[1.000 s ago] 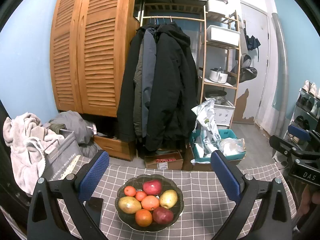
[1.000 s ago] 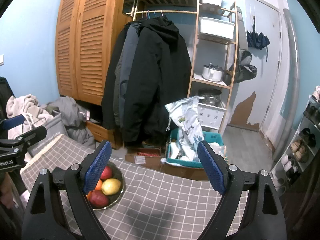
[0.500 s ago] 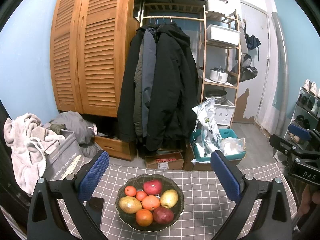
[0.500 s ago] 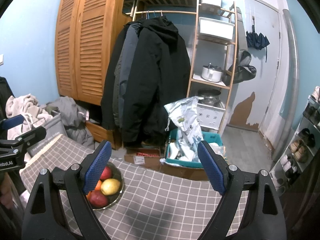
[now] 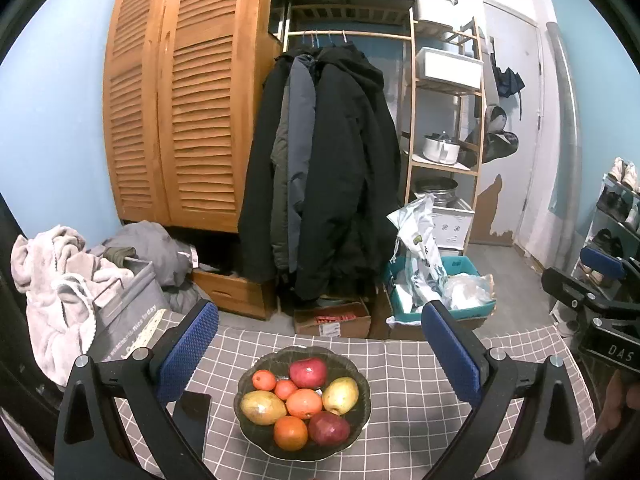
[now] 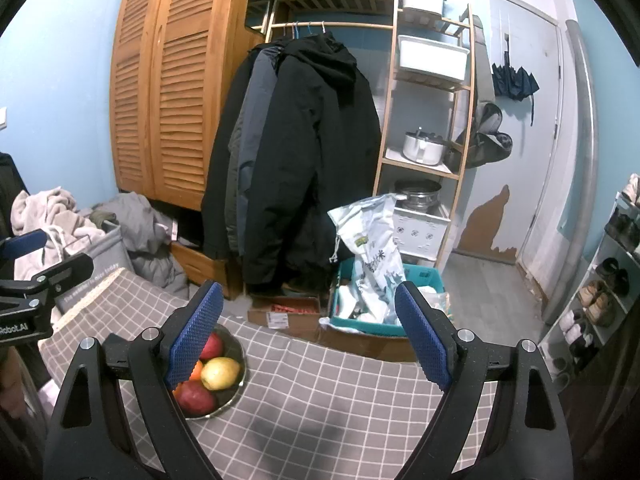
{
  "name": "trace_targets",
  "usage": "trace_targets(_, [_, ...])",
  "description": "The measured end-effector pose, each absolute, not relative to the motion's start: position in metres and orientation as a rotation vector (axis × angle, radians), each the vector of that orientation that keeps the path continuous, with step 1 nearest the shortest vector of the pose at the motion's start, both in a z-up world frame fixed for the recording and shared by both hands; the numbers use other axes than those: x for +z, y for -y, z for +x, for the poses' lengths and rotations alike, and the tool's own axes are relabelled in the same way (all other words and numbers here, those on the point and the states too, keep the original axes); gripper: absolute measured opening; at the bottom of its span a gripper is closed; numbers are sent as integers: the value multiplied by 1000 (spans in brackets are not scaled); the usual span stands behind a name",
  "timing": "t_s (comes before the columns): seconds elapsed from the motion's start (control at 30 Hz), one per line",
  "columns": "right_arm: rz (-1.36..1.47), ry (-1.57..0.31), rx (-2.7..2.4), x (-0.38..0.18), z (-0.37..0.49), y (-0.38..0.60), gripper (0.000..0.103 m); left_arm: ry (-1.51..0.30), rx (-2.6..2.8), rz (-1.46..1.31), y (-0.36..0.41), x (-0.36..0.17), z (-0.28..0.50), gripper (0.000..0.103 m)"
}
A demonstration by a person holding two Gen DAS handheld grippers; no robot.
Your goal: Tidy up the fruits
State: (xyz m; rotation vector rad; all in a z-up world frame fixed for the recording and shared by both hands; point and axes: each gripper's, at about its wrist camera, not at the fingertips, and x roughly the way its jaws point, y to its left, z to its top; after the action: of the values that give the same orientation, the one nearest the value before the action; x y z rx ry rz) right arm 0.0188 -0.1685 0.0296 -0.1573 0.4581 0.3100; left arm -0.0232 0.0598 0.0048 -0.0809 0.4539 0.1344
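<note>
No movement since before: left gripper and right gripper both wide, empty, above dark scalloped glass fruit bowl, perhaps slightly behind it.

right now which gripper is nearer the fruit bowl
Left. The left gripper is open, with the fruit bowl centred between its fingers just ahead. The right gripper is also open but sits off to the right, the bowl behind its left finger.

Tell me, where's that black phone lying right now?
In the left wrist view the phone lies flat on the checked tablecloth, just left of the fruit bowl, partly hidden behind the left gripper's near finger.
</note>
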Motion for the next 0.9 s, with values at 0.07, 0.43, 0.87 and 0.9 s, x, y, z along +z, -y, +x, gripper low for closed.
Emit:
trace_targets(0.07, [-157, -458, 309, 30, 19, 168, 86, -448, 138, -80, -61, 5, -24, 102])
trace_targets(0.43, [-157, -457, 310, 29, 18, 168, 86, -438, 155, -73, -58, 9, -27, 102])
trace_targets(0.87, [-158, -457, 310, 28, 18, 168, 86, -441, 152, -74, -58, 10, -26, 102])
trace_targets(0.9, [-158, -456, 309, 28, 17, 168, 86, -443, 153, -74, -58, 10, -26, 102])
